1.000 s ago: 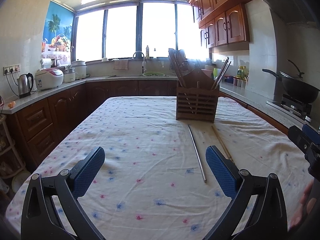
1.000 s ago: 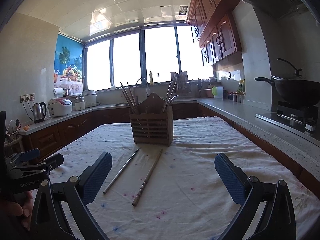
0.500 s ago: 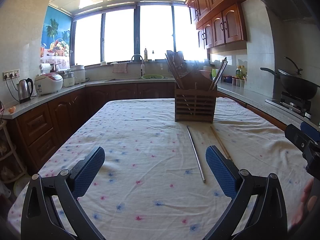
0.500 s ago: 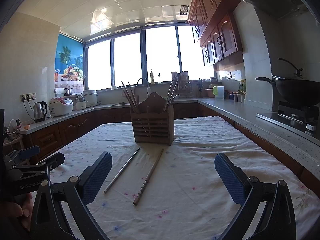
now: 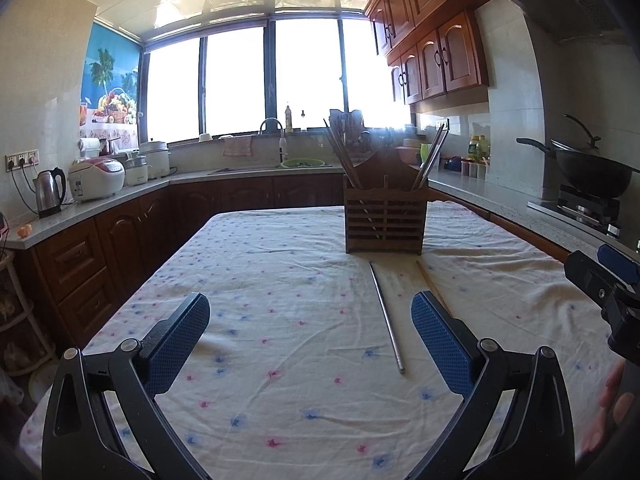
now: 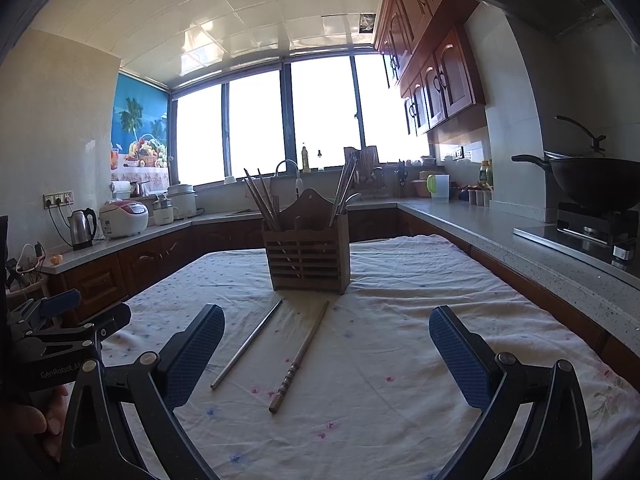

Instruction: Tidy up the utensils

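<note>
Left gripper (image 5: pixel 310 334), right gripper (image 6: pixel 326 354): spread wide, empty, poised above tablecloth (image 6: pixel 400 360) for pickup. Metal chopstick (image 6: pixel 247 343) at 11 o'clock, wooden chopstick (image 6: pixel 301 355) at 12: flat, apart, unsorted. Wooden holder (image 6: pixel 307 261) beyond at 12: upright, partly filled, likely destination.

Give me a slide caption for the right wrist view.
Open right gripper faces a metal chopstick and wooden chopstick before a slatted wooden holder.
</note>
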